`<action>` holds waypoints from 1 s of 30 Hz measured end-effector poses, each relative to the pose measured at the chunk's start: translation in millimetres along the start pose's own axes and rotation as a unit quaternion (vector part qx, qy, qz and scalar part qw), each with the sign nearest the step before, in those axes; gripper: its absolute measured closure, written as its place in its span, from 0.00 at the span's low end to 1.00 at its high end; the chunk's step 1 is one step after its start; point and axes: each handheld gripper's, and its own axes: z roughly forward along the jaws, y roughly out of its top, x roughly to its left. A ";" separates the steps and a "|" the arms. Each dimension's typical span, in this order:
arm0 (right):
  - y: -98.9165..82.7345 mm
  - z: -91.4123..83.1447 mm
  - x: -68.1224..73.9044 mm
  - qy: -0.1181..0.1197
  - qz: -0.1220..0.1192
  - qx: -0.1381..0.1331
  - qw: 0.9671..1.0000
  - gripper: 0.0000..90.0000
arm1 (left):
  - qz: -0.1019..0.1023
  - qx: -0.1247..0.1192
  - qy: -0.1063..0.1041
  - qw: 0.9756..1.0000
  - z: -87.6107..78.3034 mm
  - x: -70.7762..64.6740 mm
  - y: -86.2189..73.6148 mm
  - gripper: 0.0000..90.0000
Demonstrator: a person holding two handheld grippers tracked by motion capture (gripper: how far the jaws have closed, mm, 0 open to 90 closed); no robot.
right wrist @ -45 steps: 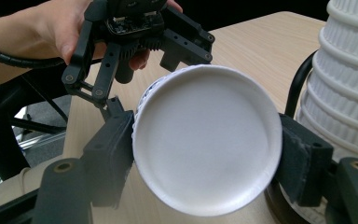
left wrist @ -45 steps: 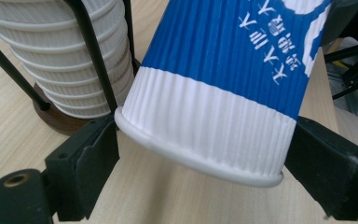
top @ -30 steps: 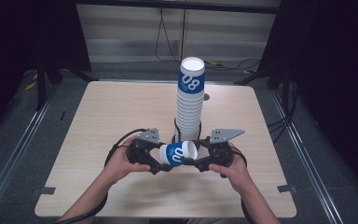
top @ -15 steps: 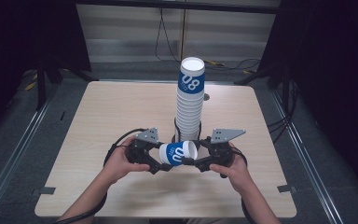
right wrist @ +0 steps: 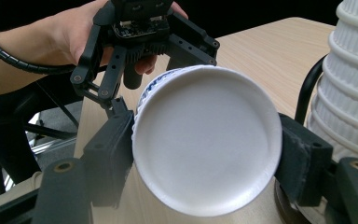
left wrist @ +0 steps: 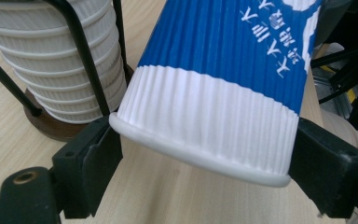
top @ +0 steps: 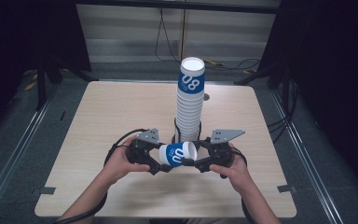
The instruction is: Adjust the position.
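Almost nothing has moved since a moment ago: both hands and the cup sit in the same spot, near the front of the table. Only the jaws of the left gripper (top: 154,164) have changed; they have just been opening a little, with the cup between them.

On the left, a hand holds the left gripper low over the table (top: 98,121). Its two black jaws sit on each side of the cup's rim end. In the left gripper view the rim (left wrist: 200,158) touches both jaws, so this gripper holds the cup by its wide end.

In the middle is the blue and white cup (top: 177,154). It lies on its side in the air, between the two grippers.

Just behind it stands a tall stack of cups (top: 189,102) in a black wire stand on a round wooden base. The top cup is blue with white numbers.

On the right, the other hand holds the right gripper (top: 192,164). Its jaws are closed on the cup's small end. In the right gripper view the round white bottom (right wrist: 205,140) of the cup faces the camera, pressed between the two jaws.
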 end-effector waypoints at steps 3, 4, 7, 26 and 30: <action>0.3 -0.1 0.3 0.002 -0.002 -0.002 1.000 0.31 | -0.002 -0.004 -0.002 1.000 0.1 -0.4 0.4 0.16; 0.4 -0.2 0.3 0.002 -0.004 -0.003 1.000 0.31 | -0.003 -0.004 -0.002 1.000 -0.1 -0.4 0.5 0.16; 0.8 -0.6 0.4 0.004 -0.004 -0.006 1.000 0.31 | -0.003 -0.004 -0.006 1.000 -1.6 -0.2 0.3 0.17; -2.0 4.1 2.9 -0.003 -0.012 0.001 1.000 0.24 | 0.021 0.035 0.004 0.999 -12.7 -3.9 4.4 0.22; -2.7 4.8 3.1 -0.006 -0.014 0.003 1.000 0.21 | 0.023 0.047 0.003 0.999 -13.2 -3.6 4.5 0.23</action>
